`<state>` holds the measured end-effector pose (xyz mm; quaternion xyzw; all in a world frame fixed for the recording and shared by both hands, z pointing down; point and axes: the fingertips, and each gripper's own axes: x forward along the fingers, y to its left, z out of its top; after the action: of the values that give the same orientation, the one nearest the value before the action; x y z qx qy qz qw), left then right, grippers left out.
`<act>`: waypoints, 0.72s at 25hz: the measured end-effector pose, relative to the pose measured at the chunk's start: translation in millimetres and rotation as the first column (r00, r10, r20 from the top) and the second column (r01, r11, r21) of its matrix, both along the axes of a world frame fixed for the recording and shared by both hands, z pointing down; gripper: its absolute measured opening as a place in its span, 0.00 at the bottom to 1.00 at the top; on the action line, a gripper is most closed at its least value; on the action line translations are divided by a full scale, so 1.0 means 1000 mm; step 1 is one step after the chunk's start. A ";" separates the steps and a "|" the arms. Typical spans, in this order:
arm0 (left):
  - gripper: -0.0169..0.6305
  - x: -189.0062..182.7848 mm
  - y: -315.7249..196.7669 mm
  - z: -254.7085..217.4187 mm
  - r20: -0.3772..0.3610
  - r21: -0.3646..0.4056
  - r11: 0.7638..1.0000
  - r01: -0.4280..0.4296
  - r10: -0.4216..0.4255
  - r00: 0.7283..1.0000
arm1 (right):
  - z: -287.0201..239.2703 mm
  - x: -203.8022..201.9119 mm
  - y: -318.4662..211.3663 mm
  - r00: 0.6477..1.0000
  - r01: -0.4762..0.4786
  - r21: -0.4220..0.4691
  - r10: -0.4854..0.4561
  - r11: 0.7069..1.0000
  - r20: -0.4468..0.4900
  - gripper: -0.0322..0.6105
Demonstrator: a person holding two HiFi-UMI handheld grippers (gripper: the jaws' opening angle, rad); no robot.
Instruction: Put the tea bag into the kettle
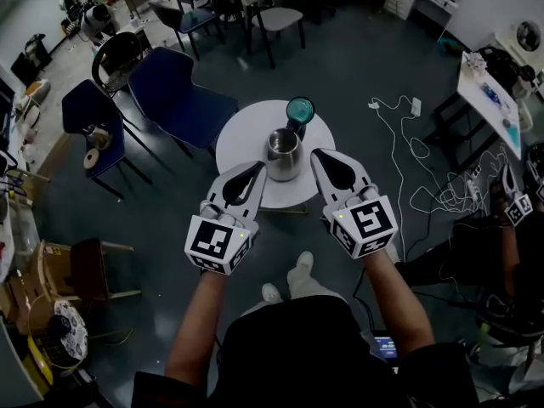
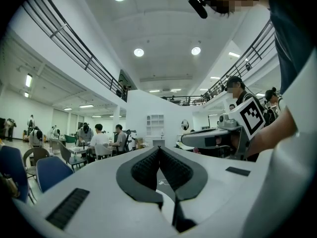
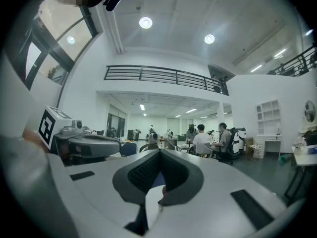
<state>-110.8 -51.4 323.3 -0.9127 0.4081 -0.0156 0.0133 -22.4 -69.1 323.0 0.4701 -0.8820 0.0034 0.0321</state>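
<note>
Hovering mid-frame: left gripper (image 1: 257, 170), right gripper (image 1: 321, 156), jaws together, empty, flanking kettle (image 1: 283, 153) on round table (image 1: 234, 143).

Round white table (image 1: 242, 147): steel kettle (image 1: 283, 153), teal-topped object (image 1: 299, 109) behind.

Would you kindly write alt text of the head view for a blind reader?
A person holds the left gripper and right gripper, both shut and empty, out toward a metal kettle on a small round white table. A teal round object sits just beyond the kettle.
</note>
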 end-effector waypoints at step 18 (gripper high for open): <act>0.05 -0.022 0.078 -0.004 -0.001 0.010 0.999 -0.032 0.032 0.999 | -0.005 -0.024 0.081 0.999 -0.032 0.016 0.032 0.999 -0.002 0.08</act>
<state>-132.9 26.8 319.0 -0.9190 0.3936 -0.0127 0.0181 -46.1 12.3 318.1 0.4842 -0.8744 -0.0035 0.0293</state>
